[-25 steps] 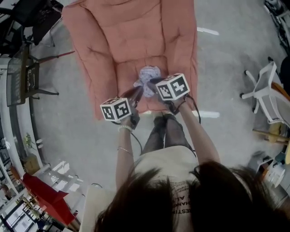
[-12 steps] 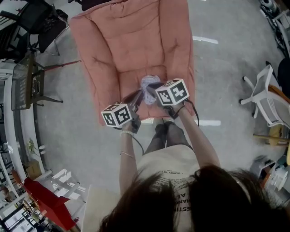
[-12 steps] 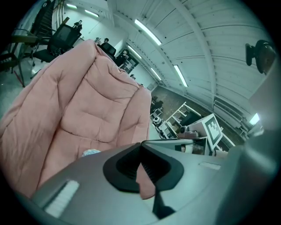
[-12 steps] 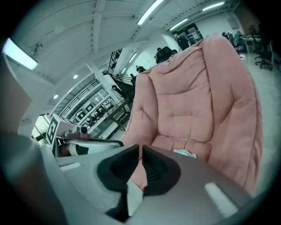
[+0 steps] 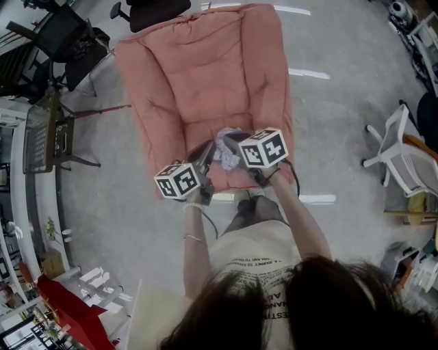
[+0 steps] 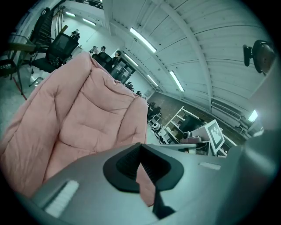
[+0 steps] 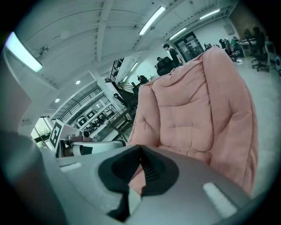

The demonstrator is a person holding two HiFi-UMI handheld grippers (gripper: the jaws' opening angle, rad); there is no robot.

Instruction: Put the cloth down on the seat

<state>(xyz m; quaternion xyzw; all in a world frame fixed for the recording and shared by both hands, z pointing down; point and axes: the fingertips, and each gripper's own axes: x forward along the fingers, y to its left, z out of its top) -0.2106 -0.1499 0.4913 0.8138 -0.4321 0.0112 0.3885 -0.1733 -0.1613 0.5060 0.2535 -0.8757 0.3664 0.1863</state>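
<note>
Grey floor [image 5: 342, 41] with white tape strips [image 5: 306, 73]. Black office chair [image 5: 147, 10] at far end, second black chair [image 5: 65, 37] far left. Wire-mesh rack [image 5: 37, 140] on thin legs at left. White chair [image 5: 400, 160] at right. Red item [image 5: 68, 318] near left, kind unclear, next to white shelving [image 5: 96, 284]. Clutter near right, too small to tell. In gripper views: ceiling strip lights [image 6: 142, 40], white racks [image 6: 180, 125], people [image 7: 169, 50] standing far off.

The cloth [image 5: 224, 147] lies at the front of the armchair seat [image 5: 198, 131], an office chair [image 5: 147, 9] behind it.
</note>
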